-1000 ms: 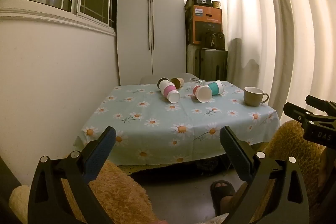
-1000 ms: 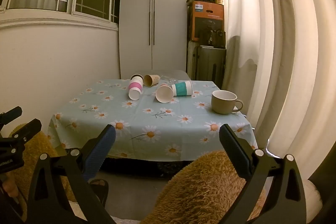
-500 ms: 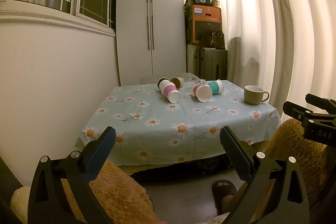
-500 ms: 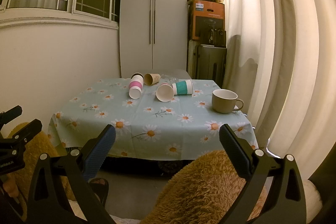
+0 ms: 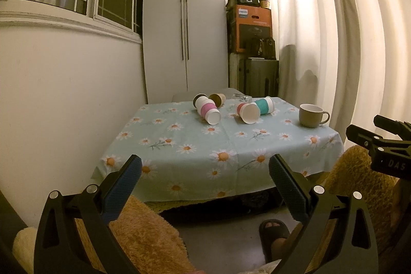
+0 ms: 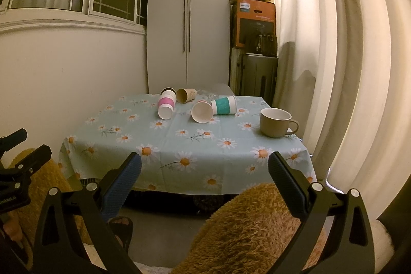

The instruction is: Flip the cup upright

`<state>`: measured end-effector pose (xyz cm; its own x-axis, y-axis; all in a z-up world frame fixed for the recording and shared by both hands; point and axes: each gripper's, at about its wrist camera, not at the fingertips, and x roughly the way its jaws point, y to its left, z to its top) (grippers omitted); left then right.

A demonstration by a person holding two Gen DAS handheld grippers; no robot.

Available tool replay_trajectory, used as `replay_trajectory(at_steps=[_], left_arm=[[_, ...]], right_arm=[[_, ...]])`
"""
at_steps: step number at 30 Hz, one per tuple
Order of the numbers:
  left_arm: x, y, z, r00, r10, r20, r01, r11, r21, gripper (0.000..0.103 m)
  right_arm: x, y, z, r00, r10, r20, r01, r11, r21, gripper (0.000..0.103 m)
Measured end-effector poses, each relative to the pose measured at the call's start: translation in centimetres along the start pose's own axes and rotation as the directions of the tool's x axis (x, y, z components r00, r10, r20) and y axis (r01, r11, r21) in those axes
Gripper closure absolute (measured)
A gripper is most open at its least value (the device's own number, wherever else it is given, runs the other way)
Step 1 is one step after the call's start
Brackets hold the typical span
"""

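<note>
- Your left gripper (image 5: 205, 172) sits low and well short of the table, its blue-padded fingers (image 5: 122, 188) spread wide with nothing between them.
- Beneath that gripper lies tan fuzzy fabric (image 5: 143, 235), and a foot in a dark sandal (image 5: 274, 230) rests on the grey floor.
- Ahead of you stands a table under a pale blue daisy-print tablecloth (image 5: 195, 158), pushed against the white wall on its left.
- At the far left of the cloth, a white cup with a pink band (image 6: 166, 104) lies on its side, open mouth toward you.
- Just behind it lie a dark-rimmed cup (image 6: 168, 90) and a brown paper cup (image 6: 186, 95), also tipped over.
- Near the middle, a plain white cup (image 6: 202, 112) lies on its side, mouth facing you, with a pinkish cup (image 5: 241, 107) tucked close behind it.
- Touching or nearly touching its right side, a white cup with a teal band (image 6: 223, 105) lies flat, mouth pointing right.
- A clear glass object (image 6: 210, 95) lies behind these; its shape is hard to make out.
- Toward the right edge, a beige mug (image 6: 276, 122) stands upright, handle pointing right, apart from the fallen cups.
- Behind the table are a white wardrobe (image 6: 188, 17), an orange box (image 6: 255, 22) stacked on a grey cabinet, and cream curtains (image 6: 334, 55) on the right.
- Your right gripper (image 6: 204, 172) is likewise low and short of the table, fingers wide apart and holding nothing.
</note>
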<state>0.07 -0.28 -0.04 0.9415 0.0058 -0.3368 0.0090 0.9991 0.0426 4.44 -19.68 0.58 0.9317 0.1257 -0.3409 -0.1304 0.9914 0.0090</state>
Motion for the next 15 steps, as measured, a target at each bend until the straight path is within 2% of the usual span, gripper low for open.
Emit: replay_trajectory(at_steps=[15], left_arm=[[-0.04,0.08,0.02,1.000,-0.002,0.002,0.002,1.000,0.000,0.006]], right_arm=[[0.05,0.17,0.00,1.000,-0.002,-0.006,0.002,1.000,0.002,0.005]])
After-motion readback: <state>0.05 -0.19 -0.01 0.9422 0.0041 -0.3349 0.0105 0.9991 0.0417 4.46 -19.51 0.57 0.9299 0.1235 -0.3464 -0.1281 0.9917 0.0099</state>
